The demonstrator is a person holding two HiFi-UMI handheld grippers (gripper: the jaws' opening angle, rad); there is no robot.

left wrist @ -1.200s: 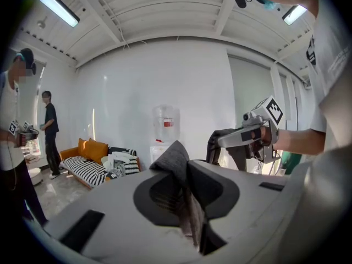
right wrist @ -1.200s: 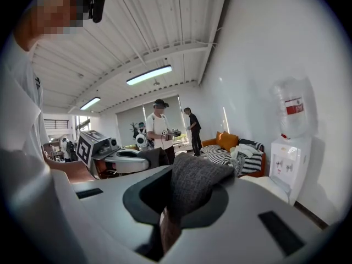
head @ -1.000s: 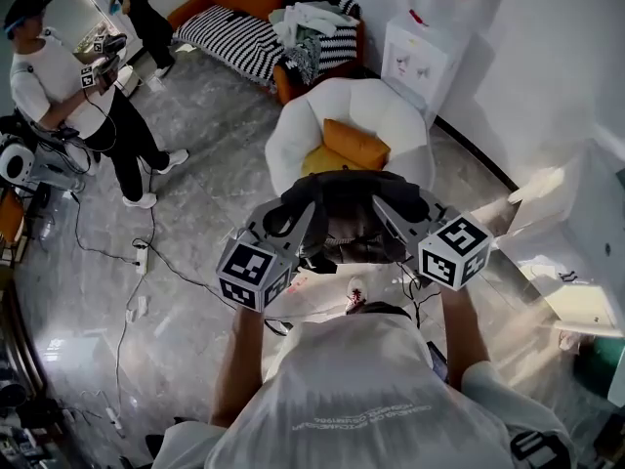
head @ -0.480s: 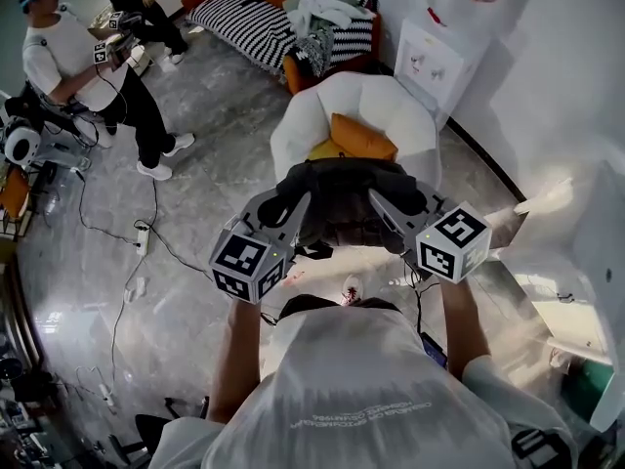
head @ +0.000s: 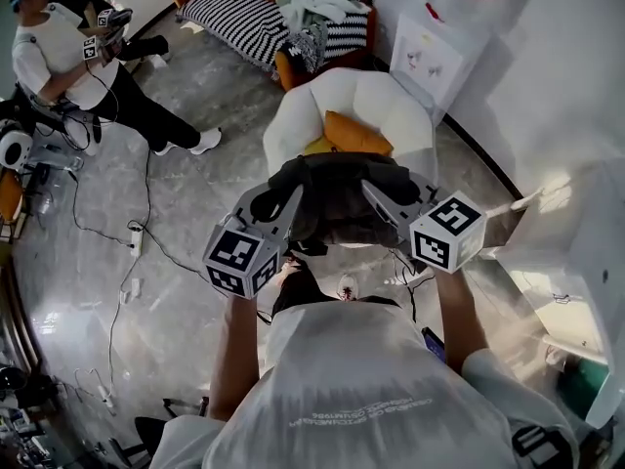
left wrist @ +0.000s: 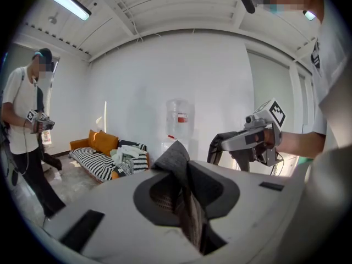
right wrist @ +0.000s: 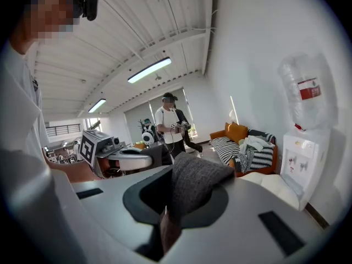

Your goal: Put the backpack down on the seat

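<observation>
My left gripper (head: 289, 201) is pinched narrow on dark grey backpack (head: 337, 211) fabric, just before the white armchair (head: 391, 101). The backpack hangs between both tools, seemingly not yet over the armchair's seat. My right gripper (head: 375, 191) clamps the bag's other side.

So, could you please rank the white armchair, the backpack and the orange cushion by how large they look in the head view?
1. white armchair, largest
2. backpack, close behind; it hangs nearer the camera, so the gap is unsure
3. orange cushion, clearly smallest
</observation>
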